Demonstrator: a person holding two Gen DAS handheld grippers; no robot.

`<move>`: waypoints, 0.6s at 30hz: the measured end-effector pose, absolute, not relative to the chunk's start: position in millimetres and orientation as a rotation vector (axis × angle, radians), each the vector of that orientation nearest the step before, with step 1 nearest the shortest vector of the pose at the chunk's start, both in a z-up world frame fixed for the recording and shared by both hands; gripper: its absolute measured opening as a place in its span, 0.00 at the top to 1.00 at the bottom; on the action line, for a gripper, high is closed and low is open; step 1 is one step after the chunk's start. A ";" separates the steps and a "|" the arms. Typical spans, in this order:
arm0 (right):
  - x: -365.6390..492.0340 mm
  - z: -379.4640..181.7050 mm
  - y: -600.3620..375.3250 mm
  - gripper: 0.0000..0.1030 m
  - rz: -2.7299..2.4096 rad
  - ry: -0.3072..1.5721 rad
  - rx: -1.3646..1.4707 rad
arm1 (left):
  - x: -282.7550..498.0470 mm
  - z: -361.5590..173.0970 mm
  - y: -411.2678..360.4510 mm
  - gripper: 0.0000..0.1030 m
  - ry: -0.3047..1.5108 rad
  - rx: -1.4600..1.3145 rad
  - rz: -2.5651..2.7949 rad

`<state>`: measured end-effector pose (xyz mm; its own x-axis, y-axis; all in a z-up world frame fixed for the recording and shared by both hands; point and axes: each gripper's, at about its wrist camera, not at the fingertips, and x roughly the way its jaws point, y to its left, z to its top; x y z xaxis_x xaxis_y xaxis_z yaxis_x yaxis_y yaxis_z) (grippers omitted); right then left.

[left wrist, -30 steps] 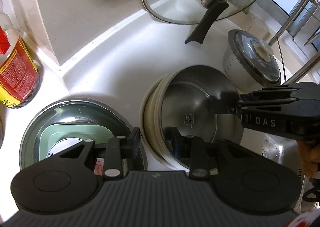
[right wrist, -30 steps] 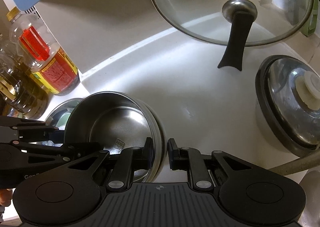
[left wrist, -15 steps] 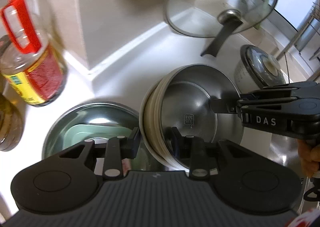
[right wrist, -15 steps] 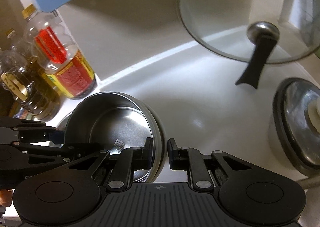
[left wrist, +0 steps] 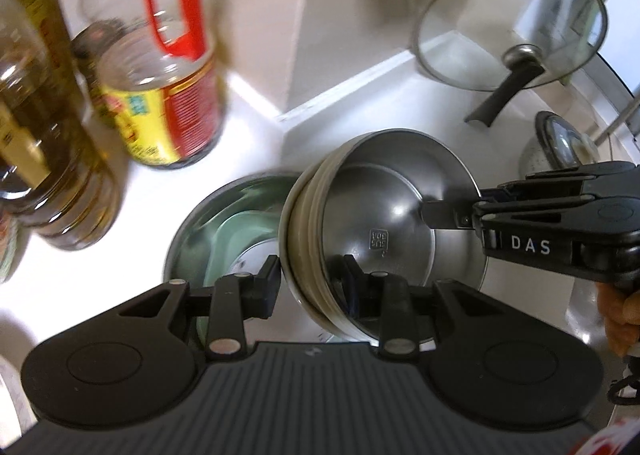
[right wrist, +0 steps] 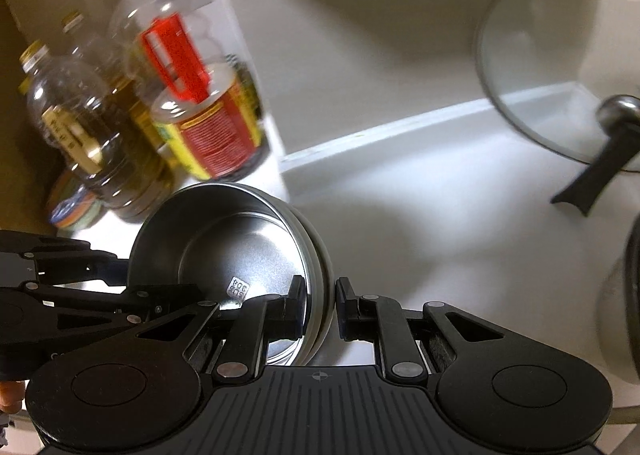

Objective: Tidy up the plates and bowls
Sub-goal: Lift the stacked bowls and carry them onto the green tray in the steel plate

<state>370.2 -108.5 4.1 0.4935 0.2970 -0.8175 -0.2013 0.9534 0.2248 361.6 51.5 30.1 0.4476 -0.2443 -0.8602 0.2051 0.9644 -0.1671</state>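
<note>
A stack of bowls (left wrist: 384, 231) hangs tilted between the two grippers: a shiny steel bowl on the inside, stamped with a small square mark on its floor, nested in pale cream-rimmed bowls whose edges show as stacked bands on its outer side. The left gripper (left wrist: 312, 287) has its jaws narrowly parted and closed over the stack's near rim, one finger outside against the cream bands and the other inside the steel bowl. The right gripper (right wrist: 320, 307) grips the opposite rim the same way, jaws almost together, one finger inside and one outside; in the left view it reaches in from the right, lettered "DAS".

Just beyond the left gripper's outer finger, below the stack, sits a steel basin (left wrist: 224, 211) holding a pale green dish (left wrist: 240, 231). Farther left stand oil bottles (left wrist: 168, 95), blurred, one with a red handle and red-and-yellow label. Far ahead to the right a glass lid (left wrist: 512, 27) with a black handle leans against the white wall, and a lidded pot (left wrist: 560, 143) sits near it.
</note>
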 end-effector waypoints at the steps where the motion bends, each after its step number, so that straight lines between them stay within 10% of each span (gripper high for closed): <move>1: 371.3 2.9 -104.2 0.84 0.311 1.016 0.099 | 360.6 28.7 56.0 0.72 1.075 -0.046 -0.269; 18: 383.6 -19.4 -59.3 0.85 0.382 1.095 0.032 | 353.2 4.8 97.2 0.73 1.134 -0.104 -0.209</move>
